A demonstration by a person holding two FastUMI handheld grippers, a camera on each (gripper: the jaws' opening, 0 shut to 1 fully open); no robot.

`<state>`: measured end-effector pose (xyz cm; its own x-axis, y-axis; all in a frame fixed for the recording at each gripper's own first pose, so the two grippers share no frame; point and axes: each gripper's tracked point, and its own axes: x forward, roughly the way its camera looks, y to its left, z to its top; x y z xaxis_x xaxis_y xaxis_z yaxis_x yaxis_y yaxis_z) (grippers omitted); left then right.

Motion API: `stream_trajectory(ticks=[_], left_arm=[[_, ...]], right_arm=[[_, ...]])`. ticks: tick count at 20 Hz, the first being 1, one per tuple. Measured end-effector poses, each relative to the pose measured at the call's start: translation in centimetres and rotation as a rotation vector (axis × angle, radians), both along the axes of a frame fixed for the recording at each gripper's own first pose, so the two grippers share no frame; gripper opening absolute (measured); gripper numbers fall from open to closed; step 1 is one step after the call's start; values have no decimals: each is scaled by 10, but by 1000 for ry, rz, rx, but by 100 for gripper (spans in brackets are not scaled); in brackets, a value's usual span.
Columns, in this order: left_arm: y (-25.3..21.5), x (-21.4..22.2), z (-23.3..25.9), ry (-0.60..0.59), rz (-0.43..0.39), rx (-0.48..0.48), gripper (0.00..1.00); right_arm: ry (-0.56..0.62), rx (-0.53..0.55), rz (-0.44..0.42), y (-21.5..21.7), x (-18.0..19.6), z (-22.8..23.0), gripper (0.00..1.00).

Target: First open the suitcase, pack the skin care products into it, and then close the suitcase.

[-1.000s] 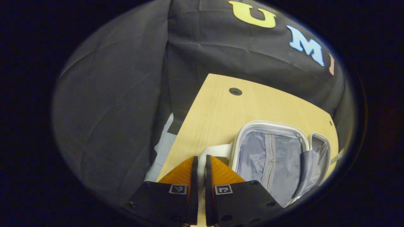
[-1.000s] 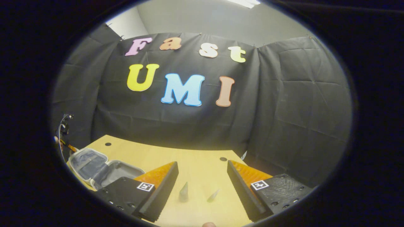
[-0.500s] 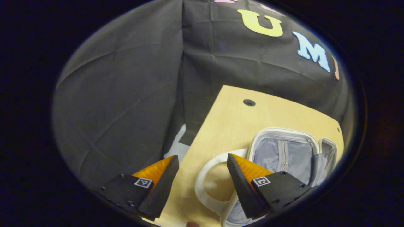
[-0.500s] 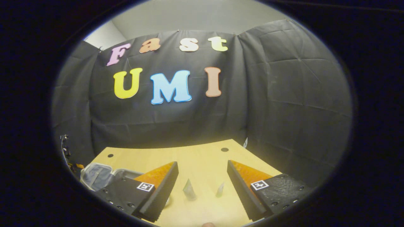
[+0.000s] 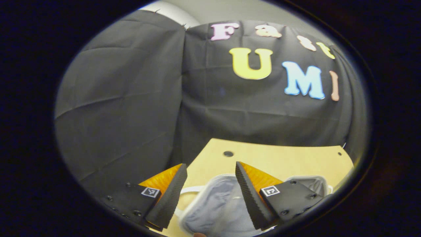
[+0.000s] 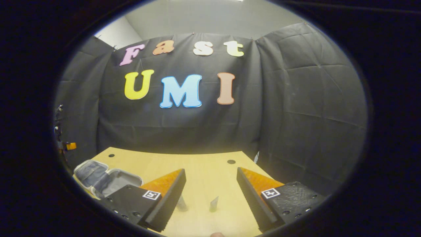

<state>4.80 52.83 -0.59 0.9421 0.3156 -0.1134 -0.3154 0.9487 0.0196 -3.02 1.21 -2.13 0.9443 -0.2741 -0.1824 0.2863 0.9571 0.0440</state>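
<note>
Since the suitcase already lies open on the table, we should bring the right gripper, fingers apart, squarely down over one tube. Our left gripper hovers spread above the lining.

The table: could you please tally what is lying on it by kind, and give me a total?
Suitcase, lying open: 1
Skin care tubes, first tube and second tube, between the right gripper fingers' line of sight: 2
Total on the table: 3
</note>
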Motion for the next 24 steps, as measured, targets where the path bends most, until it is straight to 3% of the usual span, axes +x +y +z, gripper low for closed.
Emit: stream_trajectory(ticks=[6, 15, 18, 24], left_arm=[[-231, 34, 20, -146, -286, -58, 95], [-510, 41, -39, -153, -624, -36, 94], [-562, 42, -73, -121, -682, -18, 94], [-591, 65, -181, 34, -684, 24, 95]], right_arm=[[-20, -9, 36, -28, -5, 7, 94], [-19, -45, 71, -64, -2, -3, 94], [-3, -37, 96, -76, 3, -13, 94], [25, -46, 134, -93, 7, -34, 94]])
